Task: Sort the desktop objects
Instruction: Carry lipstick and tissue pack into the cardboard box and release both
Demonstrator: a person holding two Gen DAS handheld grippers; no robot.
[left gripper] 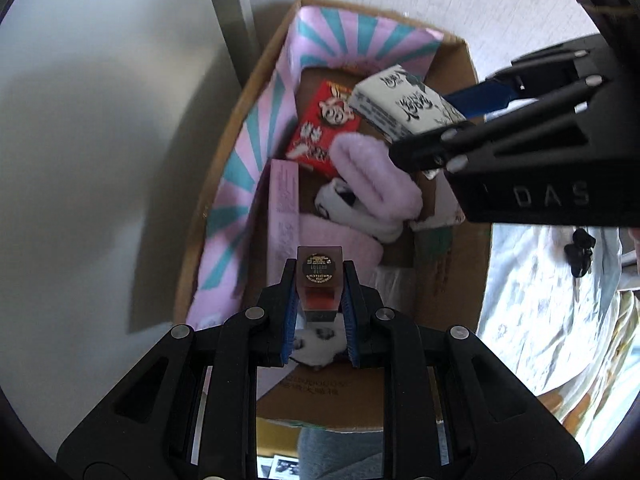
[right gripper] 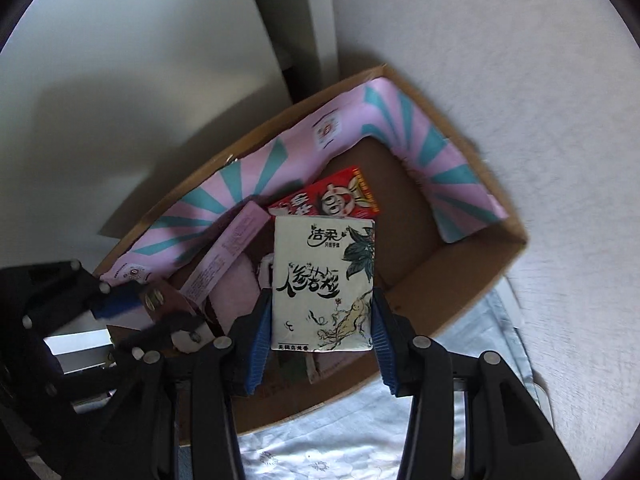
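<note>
My left gripper [left gripper: 320, 276] is shut on a small lipstick-like tube [left gripper: 320, 270] with a round label on its end, held over the open cardboard box [left gripper: 476, 280]. In the right wrist view my right gripper [right gripper: 322, 300] is shut on a white tissue pack [right gripper: 324, 284] with black calligraphy, also above the box [right gripper: 460, 276]. The same pack [left gripper: 396, 108] and the right gripper [left gripper: 452, 120] show at the upper right of the left wrist view. The left gripper [right gripper: 132, 312] appears at the left edge of the right wrist view.
The box holds a red cartoon packet [left gripper: 324, 128], pink fluffy fabric [left gripper: 376, 184], a black-and-white soft item [left gripper: 340, 200], a pink slim carton [left gripper: 284, 208] and a pink-and-teal striped liner [right gripper: 256, 176]. Light floral cloth [right gripper: 328, 440] lies under the box. White walls [right gripper: 480, 80] stand behind.
</note>
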